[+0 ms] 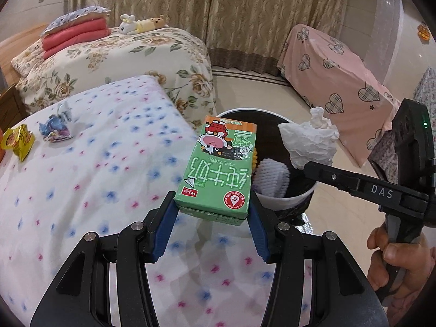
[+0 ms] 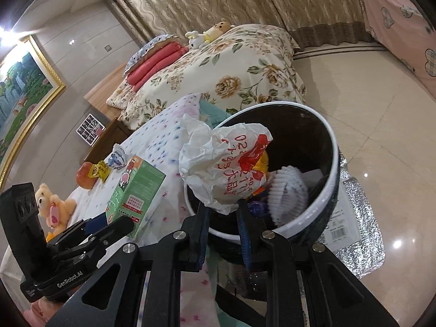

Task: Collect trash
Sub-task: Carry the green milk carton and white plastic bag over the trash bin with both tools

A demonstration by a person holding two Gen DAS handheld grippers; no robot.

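Note:
My left gripper [image 1: 214,207] is shut on a green milk carton [image 1: 218,169], its blue pads pressing both sides, held over the bed's edge just short of the round trash bin [image 1: 297,200]. The carton [image 2: 136,188] and left gripper [image 2: 103,226] also show at the left of the right wrist view. My right gripper [image 2: 222,204] is shut on a crumpled white plastic bag [image 2: 218,163] with red print, held over the bin's near rim [image 2: 333,163]. From the left wrist view, that bag [image 1: 308,144] hangs above the bin. The bin holds white foam netting [image 2: 286,190] and other scraps.
Two candy wrappers, blue [image 1: 55,125] and yellow [image 1: 17,141], lie on the dotted bedspread [image 1: 81,190]. An orange fruit [image 2: 85,175] and a plush bear [image 2: 53,204] sit farther back. A silver foil bag [image 2: 354,234] lies under the bin on the tiled floor [image 2: 381,136].

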